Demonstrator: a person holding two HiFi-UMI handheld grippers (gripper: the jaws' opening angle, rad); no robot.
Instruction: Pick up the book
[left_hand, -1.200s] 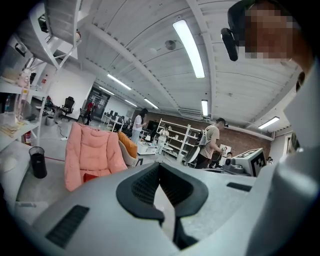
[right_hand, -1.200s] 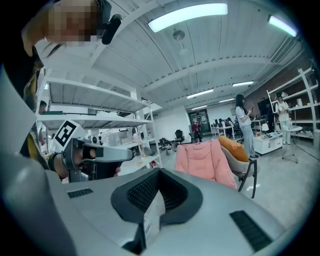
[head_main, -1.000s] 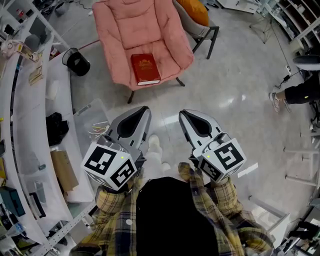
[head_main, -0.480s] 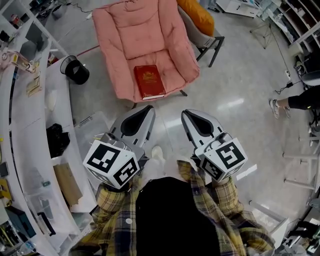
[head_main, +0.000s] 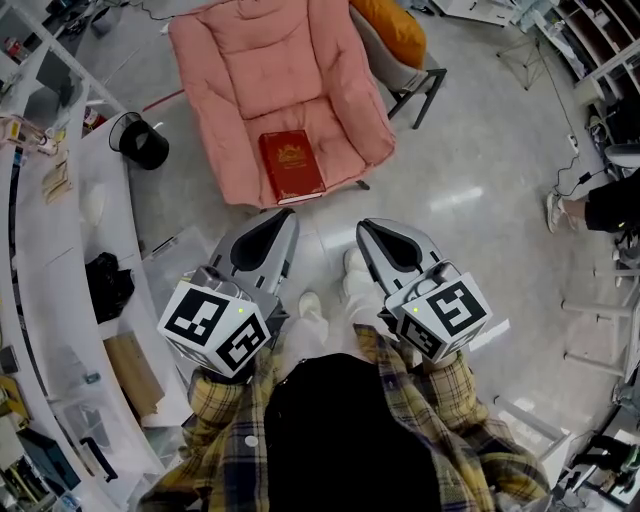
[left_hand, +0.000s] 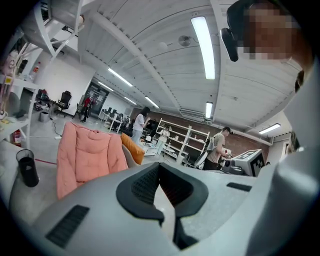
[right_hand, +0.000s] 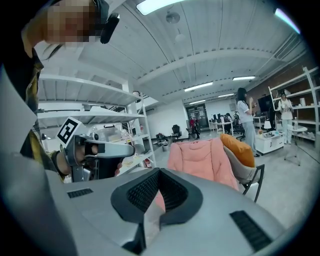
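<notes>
A red book (head_main: 291, 165) with a gold emblem lies flat on the front of the seat of a pink padded chair (head_main: 270, 70). My left gripper (head_main: 287, 216) and right gripper (head_main: 364, 227) are side by side just short of the chair's front edge, both shut and holding nothing. The book is a little beyond the left gripper's tip. In the left gripper view the shut left gripper (left_hand: 161, 199) points past the pink chair (left_hand: 85, 155). In the right gripper view the shut right gripper (right_hand: 151, 200) points toward the chair (right_hand: 200, 157). Neither gripper view shows the book.
A black bin (head_main: 140, 142) stands left of the chair, and a grey chair with an orange cushion (head_main: 395, 25) behind it. A curved white desk (head_main: 60, 250) with clutter runs along the left. Another person's shoe (head_main: 553, 210) is at far right. People stand among distant shelves.
Both grippers have come forward toward the pink chair, so the book now lies closer to their tips. Both have stayed shut.
</notes>
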